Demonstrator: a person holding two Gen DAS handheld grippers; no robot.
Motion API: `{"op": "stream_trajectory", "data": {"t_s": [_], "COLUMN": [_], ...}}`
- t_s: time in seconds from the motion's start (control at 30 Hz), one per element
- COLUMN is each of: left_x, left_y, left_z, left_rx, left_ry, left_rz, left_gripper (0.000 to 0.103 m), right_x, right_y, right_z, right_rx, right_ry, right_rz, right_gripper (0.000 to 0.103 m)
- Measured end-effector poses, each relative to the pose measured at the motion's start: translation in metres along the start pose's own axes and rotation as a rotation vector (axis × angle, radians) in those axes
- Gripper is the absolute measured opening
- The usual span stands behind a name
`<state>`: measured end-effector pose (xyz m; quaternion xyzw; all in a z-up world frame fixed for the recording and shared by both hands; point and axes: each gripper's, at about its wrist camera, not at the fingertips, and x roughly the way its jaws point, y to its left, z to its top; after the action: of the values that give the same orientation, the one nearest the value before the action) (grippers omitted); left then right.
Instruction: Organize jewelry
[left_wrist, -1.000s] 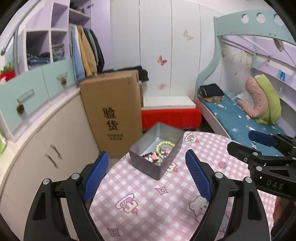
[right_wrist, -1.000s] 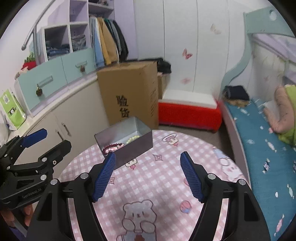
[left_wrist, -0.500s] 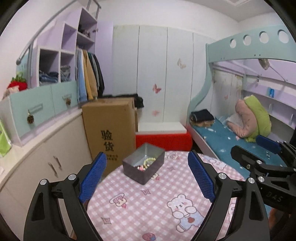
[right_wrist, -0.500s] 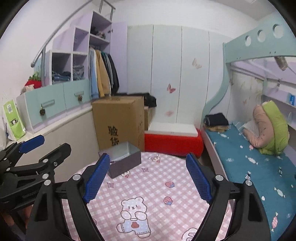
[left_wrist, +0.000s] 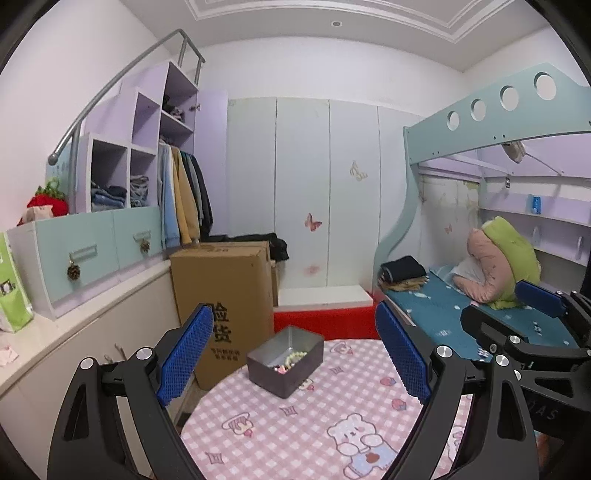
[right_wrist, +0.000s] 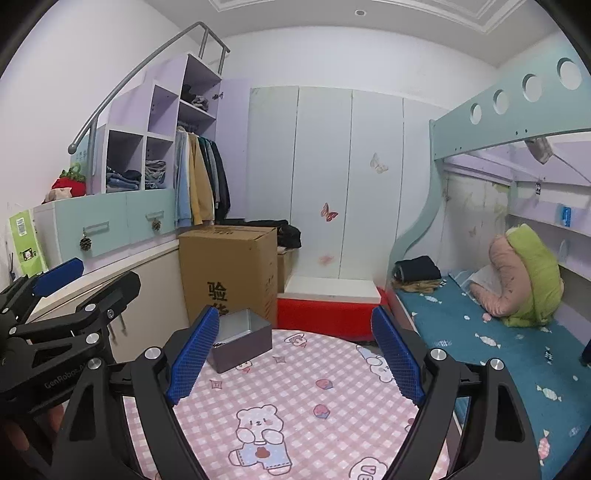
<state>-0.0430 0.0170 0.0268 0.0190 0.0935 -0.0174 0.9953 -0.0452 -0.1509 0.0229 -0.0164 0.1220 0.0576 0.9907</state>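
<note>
Metal rectangular tin (left_wrist: 286, 360), beaded jewelry (left_wrist: 291, 359) inside

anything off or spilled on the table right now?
Nothing stands out. The metal tin sits upright on the pink checked tablecloth with the bead jewelry inside it; nothing spilled. Both the left gripper and right gripper are open and empty.
</note>
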Motion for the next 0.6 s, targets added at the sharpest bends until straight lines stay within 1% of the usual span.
{"op": "stream_trajectory", "data": {"t_s": [0.17, 0.37, 0.6], "left_x": [-0.0015, -0.0008, 0.0031], "left_y": [-0.0005, -0.004, -0.0039], "left_z": [-0.0016, -0.0047, -0.0075], "left_rx": [0.0, 0.031, 0.034], "left_ry": [-0.026, -0.065, -0.058], "left_rz": [0.003, 0.043, 0.036], "left_gripper": [0.087, 0.087, 0.087], "right_x": [-0.0008, 0.0008, 0.0051], "right_y": [-0.0001, -0.0017, -0.0049], "right_z": [-0.0006, -0.005, -0.0071], "right_rx": [0.006, 0.004, 0.012], "right_ry": [-0.015, -0.017, 0.0], "right_rz": [-0.002, -0.005, -0.006], "right_gripper": [0.082, 0.082, 0.082]}}
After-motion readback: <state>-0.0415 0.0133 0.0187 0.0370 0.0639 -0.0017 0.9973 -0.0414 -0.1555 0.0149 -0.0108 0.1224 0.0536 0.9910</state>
